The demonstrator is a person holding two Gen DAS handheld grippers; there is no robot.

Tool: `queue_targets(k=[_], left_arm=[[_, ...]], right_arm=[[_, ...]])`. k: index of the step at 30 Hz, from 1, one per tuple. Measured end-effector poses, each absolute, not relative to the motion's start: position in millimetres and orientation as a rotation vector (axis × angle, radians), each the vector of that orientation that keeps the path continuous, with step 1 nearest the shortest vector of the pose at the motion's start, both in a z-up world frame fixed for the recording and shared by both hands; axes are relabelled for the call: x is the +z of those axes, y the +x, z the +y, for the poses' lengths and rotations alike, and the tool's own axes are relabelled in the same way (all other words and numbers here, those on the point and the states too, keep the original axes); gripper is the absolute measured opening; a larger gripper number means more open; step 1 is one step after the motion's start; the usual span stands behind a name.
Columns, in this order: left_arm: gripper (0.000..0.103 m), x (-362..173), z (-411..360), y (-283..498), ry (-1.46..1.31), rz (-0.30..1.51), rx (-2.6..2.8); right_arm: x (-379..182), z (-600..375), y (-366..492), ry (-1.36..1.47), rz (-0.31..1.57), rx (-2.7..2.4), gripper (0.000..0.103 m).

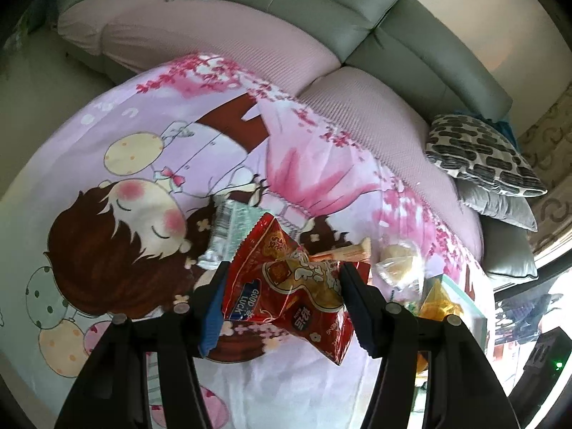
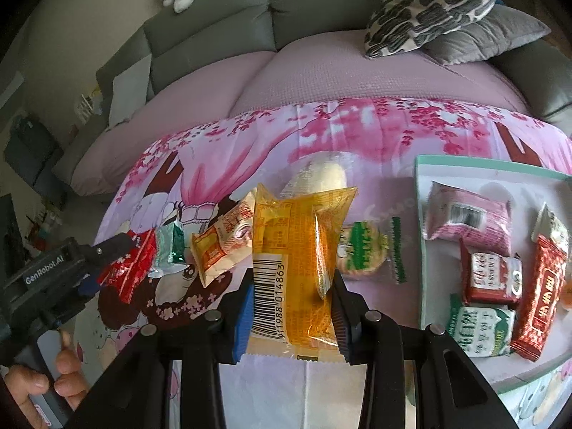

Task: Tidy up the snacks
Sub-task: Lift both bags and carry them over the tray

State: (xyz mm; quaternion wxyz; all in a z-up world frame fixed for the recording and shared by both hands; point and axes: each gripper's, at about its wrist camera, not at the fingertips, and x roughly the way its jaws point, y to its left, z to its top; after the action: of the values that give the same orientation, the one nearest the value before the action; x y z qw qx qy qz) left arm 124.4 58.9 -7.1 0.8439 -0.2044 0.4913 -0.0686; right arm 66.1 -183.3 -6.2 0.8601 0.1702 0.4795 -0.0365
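Two grippers, each with a snack packet clamped in its jaws, above a pink cartoon-printed bedsheet point(image 1: 107, 136).

Left gripper point(image 1: 282, 286) grips a crinkled red foil snack bag point(image 1: 286, 286); right gripper point(image 2: 291, 304) grips a translucent orange snack packet with a barcode point(image 2: 296, 250). On the sheet lie a green-and-silver wrapper point(image 1: 228, 228), an orange-and-white wrapper point(image 2: 221, 239) and a round green-labelled rice cracker point(image 2: 361, 250). Beside them, a shallow pale-green tray point(image 2: 420, 236) holds several packets.

left tool point(image 1: 282, 307) clamped, right tool point(image 2: 291, 316) clamped
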Motion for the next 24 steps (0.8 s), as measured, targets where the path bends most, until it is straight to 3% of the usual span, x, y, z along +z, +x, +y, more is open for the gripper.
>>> queue_targets(k=[24], left_arm=[[0.062, 9, -97, 92, -0.256, 1.049, -0.536]], right_arm=[[8, -335, 4, 0.506, 0.907, -0.455, 0.041]])
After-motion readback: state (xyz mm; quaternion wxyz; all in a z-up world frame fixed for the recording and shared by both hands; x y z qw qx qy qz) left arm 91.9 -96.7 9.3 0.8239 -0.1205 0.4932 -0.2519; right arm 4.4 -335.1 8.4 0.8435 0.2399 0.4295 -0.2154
